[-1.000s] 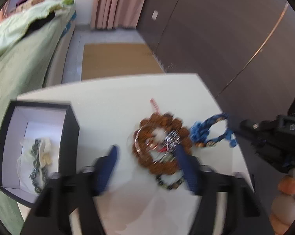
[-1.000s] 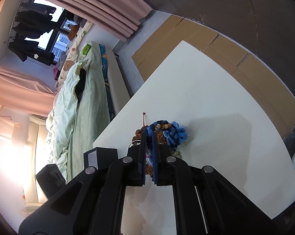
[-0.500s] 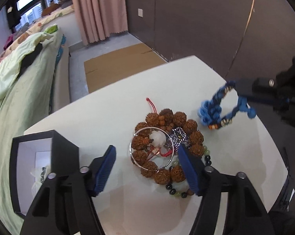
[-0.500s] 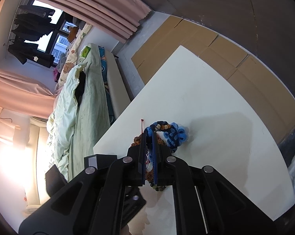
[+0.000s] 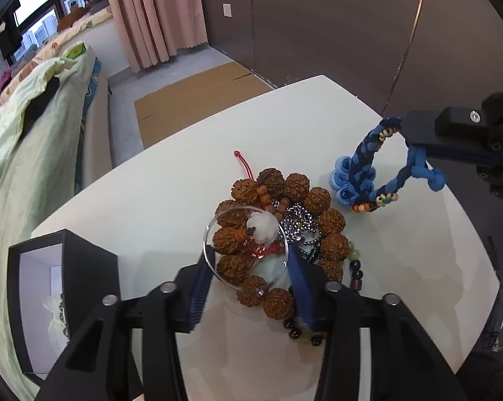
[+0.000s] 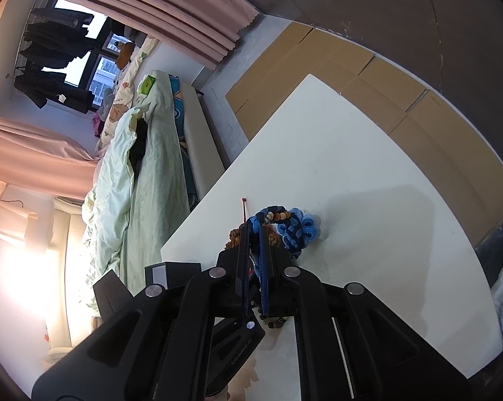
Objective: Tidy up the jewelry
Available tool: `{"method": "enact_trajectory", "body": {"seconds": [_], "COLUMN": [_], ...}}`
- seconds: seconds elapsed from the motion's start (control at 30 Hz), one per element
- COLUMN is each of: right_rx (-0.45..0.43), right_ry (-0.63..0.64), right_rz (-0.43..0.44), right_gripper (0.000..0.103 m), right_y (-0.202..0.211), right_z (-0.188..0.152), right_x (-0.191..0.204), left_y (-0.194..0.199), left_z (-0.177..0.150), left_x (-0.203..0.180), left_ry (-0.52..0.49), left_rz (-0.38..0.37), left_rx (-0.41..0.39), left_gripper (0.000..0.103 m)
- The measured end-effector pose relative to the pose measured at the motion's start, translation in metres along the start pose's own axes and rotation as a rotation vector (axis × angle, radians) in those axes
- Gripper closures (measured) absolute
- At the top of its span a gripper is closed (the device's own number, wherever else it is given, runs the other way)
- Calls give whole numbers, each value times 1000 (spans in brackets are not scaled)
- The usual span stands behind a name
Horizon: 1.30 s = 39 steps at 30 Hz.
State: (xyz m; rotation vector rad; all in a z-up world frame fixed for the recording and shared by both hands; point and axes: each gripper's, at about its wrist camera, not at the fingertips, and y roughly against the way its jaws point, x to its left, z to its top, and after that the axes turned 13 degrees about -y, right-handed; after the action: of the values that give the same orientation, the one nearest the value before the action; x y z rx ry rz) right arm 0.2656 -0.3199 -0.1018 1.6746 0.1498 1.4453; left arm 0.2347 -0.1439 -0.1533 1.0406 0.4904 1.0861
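Between the left claw (image 5: pixel 249 279) fingers: the clear bangle (image 5: pixel 245 250), lying on top of the brown seed-bead bracelet (image 5: pixel 281 230). Jaws have just been closing; both blue pads sit at the bangle's rim, left pad at its left edge, right pad at its right edge, but can't tell if they're actually pressing on it. A white bead with red cord (image 5: pixel 263 230) and a silver chain (image 5: pixel 299 225) lie just ahead of the fingertips, inside the bead ring. A dark-and-green bead strand (image 5: pixel 355 272) runs under the right finger. All of it rests on the white counter (image 5: pixel 157 207).

Left of that claw, close: open black box (image 5: pixel 55 304), white-lined, some pieces inside.

Ahead and right of it: right claw (image 6: pixel 254 234), clenched on the blue braided bracelet (image 5: pixel 373 170), which hangs from its tips above the counter, just beside the bead pile.

Beyond the counter: bed with green quilt (image 5: pixel 20 140), cardboard on the floor (image 5: pixel 191 93).
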Motion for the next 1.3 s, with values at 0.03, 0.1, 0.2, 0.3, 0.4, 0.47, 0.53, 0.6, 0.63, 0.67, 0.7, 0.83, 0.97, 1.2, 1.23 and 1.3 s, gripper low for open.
{"method": "enact_trajectory", "body": {"seconds": [0.03,0.1,0.2,0.3,0.4,0.47,0.53,0.6,0.63,0.67,0.7,0.83,0.97,1.2,1.23,1.3], "right_rx": [1,3,4,5,5,4,5,4,1,0,-2,-2,4,12,13,14], "right_ry": [1,3,9,16,16,17,19,19,19,18,16,14,17,18,21,25], "right_rz": [-1,-2,-4,-5,-4,-6,-9,-12,-13,-13,-13,-13,-13,-8,-7,-7], "right_gripper": [96,96,96,96,96,96,96,96,96,96,96,96,96,96,96,96], "right_y": [0,-1,-1,-1,-1,-1,-1,0,0,1,2,2,1,-2,-2,-3], "right_z": [0,-2,-5,-7,-8,-9,-10,-11,-10,-10,-9,-7,-4,-3,-3,-4], "right_x": [0,0,0,1,2,2,2,1,1,0,0,1,1,4,5,6], "left_y": [1,6,14,24,33,37,36,38,40,44,46,41,27,8,9,14], "left_z": [-1,-2,-3,-5,-7,-7,-6,-7,-8,-7,-6,1,9,15,15,13], "left_x": [0,5,12,18,20,17,12,8,9,10,12,18,16,24,25,28], "left_ry": [6,26,51,82,90,68,41,23,26,35,46,74,61,91,94,111], "left_rz": [-5,-4,-11,-26,-30,-6,17,47,53,45,26,-2,-14,-29,-25,-34], "left_rx": [0,-13,-38,-73,-101,-108,-94,-95,-113,-135,-145,-163,-153,-132,-137,-156], "left_gripper": [76,85,87,87,87,86,81,42,38,40,40,44,55,98,101,103]}}
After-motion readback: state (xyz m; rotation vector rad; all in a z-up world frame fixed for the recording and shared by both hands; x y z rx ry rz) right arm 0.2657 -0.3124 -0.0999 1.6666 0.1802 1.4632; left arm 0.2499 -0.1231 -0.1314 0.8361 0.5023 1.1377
